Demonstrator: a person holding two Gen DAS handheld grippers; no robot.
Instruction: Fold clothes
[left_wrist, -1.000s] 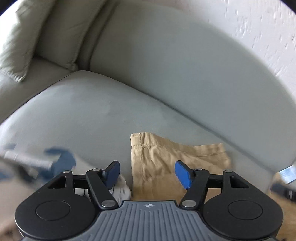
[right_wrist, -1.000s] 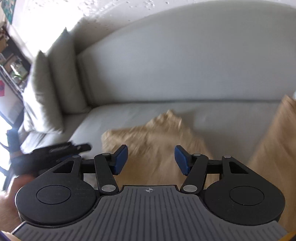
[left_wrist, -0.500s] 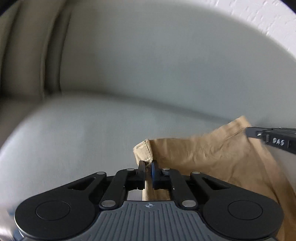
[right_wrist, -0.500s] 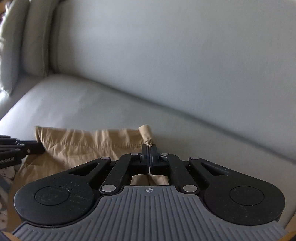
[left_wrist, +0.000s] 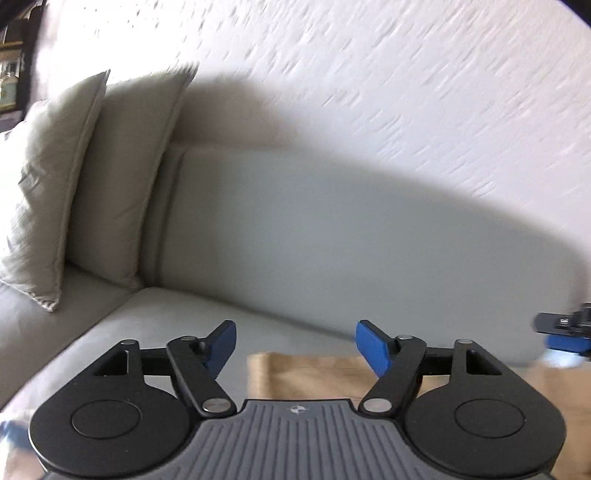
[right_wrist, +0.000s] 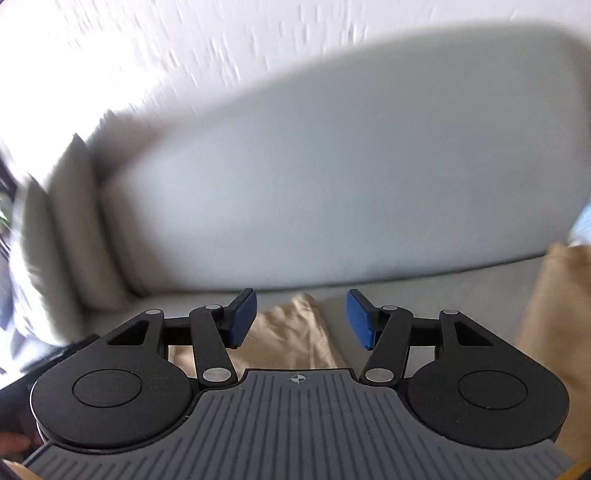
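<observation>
1. Left hand-held gripper (left_wrist: 295, 345): blue-padded fingers (left_wrist: 371, 347) spread wide, nothing between them; it hangs above the sofa seat, clear of the cloth.
2. Right hand-held gripper (right_wrist: 301, 319): fingers (right_wrist: 242, 317) likewise spread apart and empty; its tip also shows at the right edge of the left wrist view (left_wrist: 565, 332), blurred.
3. Tan garment (left_wrist: 306, 376): lies on the sofa seat just below and ahead of both grippers, touching neither. In the left view its near left corner looks square and flat; in the right view (right_wrist: 295, 336) a rumpled peak of it stands between the open fingers, lower down.
4. Second tan cloth (right_wrist: 550, 314): at the right edge of the right wrist view, apart from the first; whether it is a separate piece cannot be told.
5. Grey sofa (left_wrist: 332, 240): curved backrest behind, seat bearing the garment.
6. Two pale cushions (left_wrist: 48, 199): propped upright at the sofa's left end.
7. White textured wall (left_wrist: 369, 74): behind the sofa, blurred.
</observation>
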